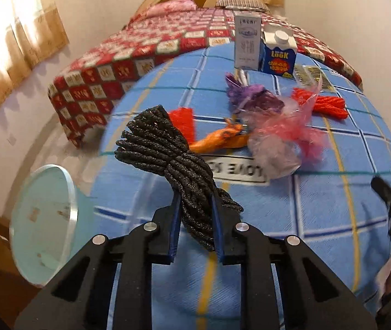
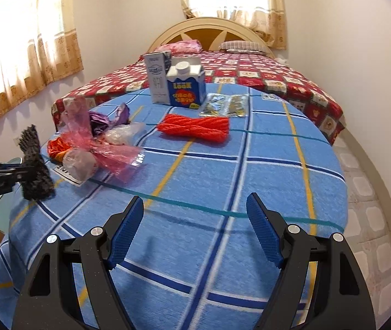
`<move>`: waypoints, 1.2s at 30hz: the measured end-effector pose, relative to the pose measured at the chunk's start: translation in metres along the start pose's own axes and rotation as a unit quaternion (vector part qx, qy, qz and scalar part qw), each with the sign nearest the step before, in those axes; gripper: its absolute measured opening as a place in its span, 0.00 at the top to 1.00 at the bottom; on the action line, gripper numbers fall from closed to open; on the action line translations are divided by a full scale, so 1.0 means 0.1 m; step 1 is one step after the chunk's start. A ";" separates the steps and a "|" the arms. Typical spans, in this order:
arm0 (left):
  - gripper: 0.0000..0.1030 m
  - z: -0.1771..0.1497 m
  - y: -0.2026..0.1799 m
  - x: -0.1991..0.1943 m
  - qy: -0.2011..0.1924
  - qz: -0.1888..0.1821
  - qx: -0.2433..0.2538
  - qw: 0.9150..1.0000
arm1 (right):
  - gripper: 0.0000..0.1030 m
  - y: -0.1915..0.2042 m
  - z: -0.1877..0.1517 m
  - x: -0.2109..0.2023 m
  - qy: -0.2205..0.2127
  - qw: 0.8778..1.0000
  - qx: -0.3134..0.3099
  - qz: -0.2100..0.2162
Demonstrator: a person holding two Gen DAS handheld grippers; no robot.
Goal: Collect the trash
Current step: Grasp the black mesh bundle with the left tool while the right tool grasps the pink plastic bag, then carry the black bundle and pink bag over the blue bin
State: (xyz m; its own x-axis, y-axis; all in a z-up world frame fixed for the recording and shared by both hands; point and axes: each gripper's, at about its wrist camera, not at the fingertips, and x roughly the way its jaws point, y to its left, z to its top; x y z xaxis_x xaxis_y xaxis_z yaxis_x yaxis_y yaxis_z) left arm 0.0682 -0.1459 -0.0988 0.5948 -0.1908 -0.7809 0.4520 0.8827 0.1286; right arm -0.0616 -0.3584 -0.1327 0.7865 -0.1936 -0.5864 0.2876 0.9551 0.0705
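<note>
- Left wrist view takes in the blue checked tablecloth (image 1: 319, 206), the largest thing and the landmark for the rest; behind its far edge lies a bed under a red patterned cover (image 1: 129, 55).
- Off the cloth's left edge, lower down, a round pale glass disc (image 1: 41, 225) shows; what it rests on I cannot tell.
- At the cloth's far edge two cartons stand upright and touching: a grey-white carton (image 2: 157, 79) and a blue carton with a white cap (image 2: 186, 85).
- Just right of the cartons, flat on the cloth, lie shiny foil packets (image 2: 225, 106).
- Left of the cloth's middle sits a heap of crumpled pink and clear plastic wrap (image 2: 99, 148), with purple wrapper (image 1: 253, 96) behind it and an orange wrapper (image 1: 223, 137) against its near-left side.
- A red cord bundle (image 2: 195, 125) lies on the cloth in front of the packets, apart from the heap.
- The black cord bundle (image 1: 173, 159) is at the cloth's near-left part, raised off the fabric and tilted, its upper coil leaning away to the left.
- The left gripper (image 1: 197, 220) is clamped on that black bundle's lower part, both blue pads pressing its sides.
- The right gripper (image 2: 195, 220) hangs over the cloth's near middle, jaws wide apart with nothing between them.
</note>
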 end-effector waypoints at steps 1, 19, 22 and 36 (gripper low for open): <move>0.80 -0.03 0.06 -0.07 -0.010 0.017 0.008 1.000 | 0.26 0.04 0.02 0.01 0.001 1.000 -0.004 0.003; 0.80 -0.32 0.97 -0.12 0.009 0.072 -0.036 0.997 | 0.78 0.75 0.43 0.77 0.113 0.989 -0.076 0.050; 0.80 -0.32 1.03 -0.16 0.002 0.072 -0.038 0.997 | 0.92 0.75 0.40 0.73 0.105 0.990 -0.078 0.052; 0.80 -0.40 1.35 -0.43 -0.018 0.097 -0.050 0.994 | 0.95 1.03 0.67 0.28 0.045 0.991 -0.102 0.070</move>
State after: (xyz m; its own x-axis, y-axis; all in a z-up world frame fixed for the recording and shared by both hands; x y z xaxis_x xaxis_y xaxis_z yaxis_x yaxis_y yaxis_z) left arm 0.0768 -0.0016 -0.0729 0.6890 -0.0269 -0.7243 0.2598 0.9421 0.2122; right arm 0.0266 -0.2806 -0.0878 0.7562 -0.0440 -0.6529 0.0560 0.9984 -0.0025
